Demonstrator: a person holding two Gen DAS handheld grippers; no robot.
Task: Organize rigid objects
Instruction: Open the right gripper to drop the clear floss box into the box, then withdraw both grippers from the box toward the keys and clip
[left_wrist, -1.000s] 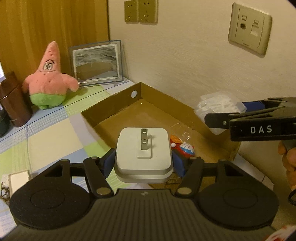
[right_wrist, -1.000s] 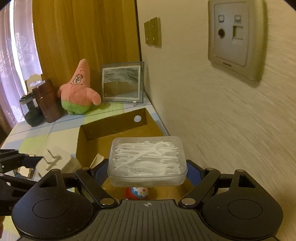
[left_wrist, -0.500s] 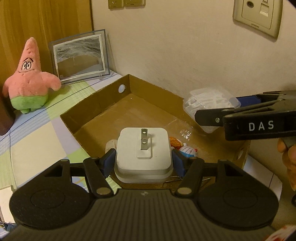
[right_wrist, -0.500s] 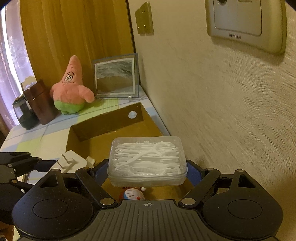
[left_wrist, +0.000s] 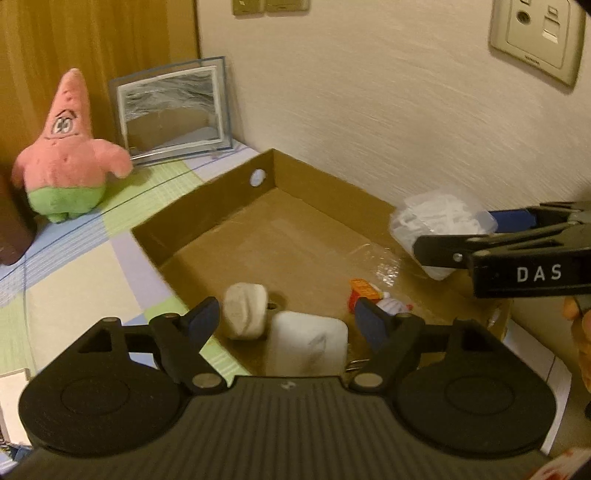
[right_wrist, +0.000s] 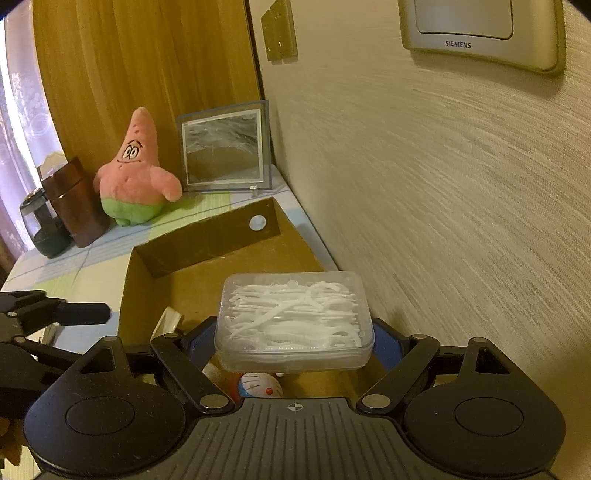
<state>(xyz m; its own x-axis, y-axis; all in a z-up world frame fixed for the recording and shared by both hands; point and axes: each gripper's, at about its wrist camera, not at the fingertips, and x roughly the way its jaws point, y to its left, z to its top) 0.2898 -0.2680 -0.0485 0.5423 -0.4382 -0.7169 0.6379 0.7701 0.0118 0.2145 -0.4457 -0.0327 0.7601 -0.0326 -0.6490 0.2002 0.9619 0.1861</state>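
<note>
— Starting at our left gripper (left_wrist: 286, 319): its jaws have just been opening, and the white plug adapter (left_wrist: 308, 343) sits blurred between and below the blue pads, touched by neither. We read it as let go over the near end of the cardboard box (left_wrist: 207, 206).

— And our right gripper (right_wrist: 291, 341)?

— Clamped on the clear floss-pick box (right_wrist: 295, 319), one blue pad against each end, held above the cardboard box on the wall side.

— What else lies in there?

— A small whitish rounded thing (left_wrist: 245, 315) we cannot name, just beside the adapter, and a Doraemon figure (right_wrist: 260, 386) on the floor under the floss-pick box. The far half of the floor is bare.

— So how far along are we?

— By our judgement, a good way: the figure and the whitish thing are in, the adapter is going in, and the floss-pick box has yet to be set down. Further out, the Patrick plush (left_wrist: 64, 155), picture frame (left_wrist: 171, 110) and brown container (right_wrist: 75, 201) stand on the checked cloth; whether any of them belongs in the box we cannot tell.
</note>
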